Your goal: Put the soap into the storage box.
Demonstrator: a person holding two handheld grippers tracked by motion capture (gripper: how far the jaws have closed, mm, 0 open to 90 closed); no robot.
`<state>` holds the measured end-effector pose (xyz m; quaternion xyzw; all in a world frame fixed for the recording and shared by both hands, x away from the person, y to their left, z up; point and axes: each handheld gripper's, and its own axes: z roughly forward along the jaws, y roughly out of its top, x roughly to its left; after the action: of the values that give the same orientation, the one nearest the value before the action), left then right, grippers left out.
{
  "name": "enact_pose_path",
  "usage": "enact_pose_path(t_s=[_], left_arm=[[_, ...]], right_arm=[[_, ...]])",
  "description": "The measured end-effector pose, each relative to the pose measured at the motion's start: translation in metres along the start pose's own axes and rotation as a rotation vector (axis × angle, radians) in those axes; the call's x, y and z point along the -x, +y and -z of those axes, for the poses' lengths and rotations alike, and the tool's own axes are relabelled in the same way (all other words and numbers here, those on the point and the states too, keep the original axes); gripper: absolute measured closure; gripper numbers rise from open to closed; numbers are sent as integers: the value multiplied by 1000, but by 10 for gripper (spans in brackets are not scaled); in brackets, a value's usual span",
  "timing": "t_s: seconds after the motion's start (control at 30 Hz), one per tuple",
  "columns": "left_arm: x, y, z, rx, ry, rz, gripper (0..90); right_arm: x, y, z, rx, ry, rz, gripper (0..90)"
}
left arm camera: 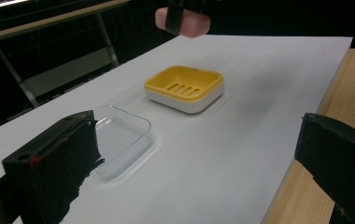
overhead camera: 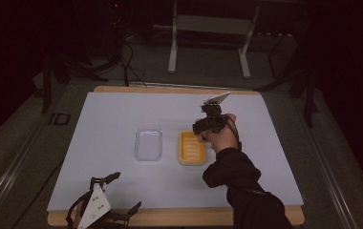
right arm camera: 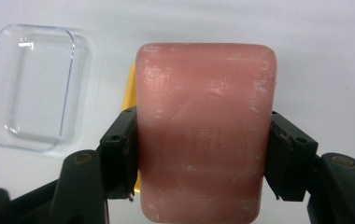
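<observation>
A pink soap bar is clamped by its long sides in my right gripper, which is shut on it. In the high view the right gripper hovers over the far right edge of a yellow soap dish with a slotted floor. The left gripper view shows the soap held in the air above and beyond the dish. A clear plastic tray lies flat just left of the dish. My left gripper rests at the table's near left edge, open, with nothing between its jaws.
A white mat covers the wooden table; a strip of wood shows along the near edge. Beyond the table stand a metal frame and floor cables. The person's dark sleeve comes in from the bottom right.
</observation>
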<state>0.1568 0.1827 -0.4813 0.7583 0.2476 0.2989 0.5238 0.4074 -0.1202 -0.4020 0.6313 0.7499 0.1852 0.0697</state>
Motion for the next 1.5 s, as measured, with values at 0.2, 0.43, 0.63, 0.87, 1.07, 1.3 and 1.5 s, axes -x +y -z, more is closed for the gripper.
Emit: enact_pose_path(t_s=[0.2,0.43,0.63,0.87,1.07,1.3,1.5], left_arm=[[0,0,0,-1,0,-2,5],[1,0,0,0,-13,-6,5],[1,1,1,3,-12,-5,5],[2,1,2,11,-27,-7,5],[2,1,2,8,-43,-9,5],[3,2,2,12,-42,-13,5],[2,2,2,10,-40,-10,5]], right_arm=[[-11,-6,-13,17,-14,-46,376],[-22,-19,-37,-12,22,-105,376],[-23,-21,-49,-22,-32,-90,376],[-26,-23,-64,-46,-40,-98,375],[-26,-25,-73,-47,-48,-107,374],[-24,-26,-78,-56,-66,-109,370],[-23,-22,-79,-95,-58,-78,305]])
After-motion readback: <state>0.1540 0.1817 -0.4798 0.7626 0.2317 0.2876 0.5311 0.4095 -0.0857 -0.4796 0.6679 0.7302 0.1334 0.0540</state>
